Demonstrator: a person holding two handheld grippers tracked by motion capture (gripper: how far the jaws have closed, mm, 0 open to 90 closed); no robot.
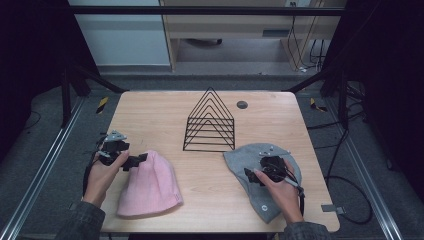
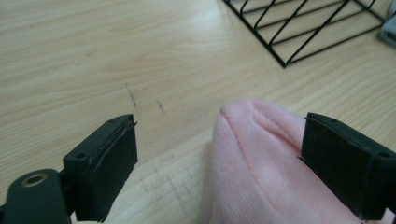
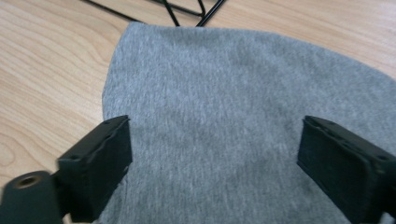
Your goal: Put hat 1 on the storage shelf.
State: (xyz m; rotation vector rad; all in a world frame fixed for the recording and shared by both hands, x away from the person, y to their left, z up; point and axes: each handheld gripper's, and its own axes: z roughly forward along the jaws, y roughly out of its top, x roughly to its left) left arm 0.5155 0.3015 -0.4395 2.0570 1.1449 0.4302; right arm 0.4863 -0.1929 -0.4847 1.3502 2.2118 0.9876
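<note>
A pink knit beanie point(image 1: 150, 186) lies flat on the wooden table point(image 1: 165, 112) at the front left. My left gripper point(image 1: 135, 161) is at the beanie's top left edge, open; the pink crown point(image 2: 261, 158) lies between its jaws, touching the right one. A grey beanie point(image 1: 250, 172) lies at the front right. My right gripper point(image 1: 252, 175) hovers over it, open, with grey fabric point(image 3: 215, 116) spread under the wide jaws.
A black wire rack point(image 1: 210, 122) of triangular dividers stands at the table's middle, its base point(image 2: 308, 28) just beyond the pink beanie. A round grommet point(image 1: 242, 104) sits in the tabletop behind it. Bare wood lies between the two hats.
</note>
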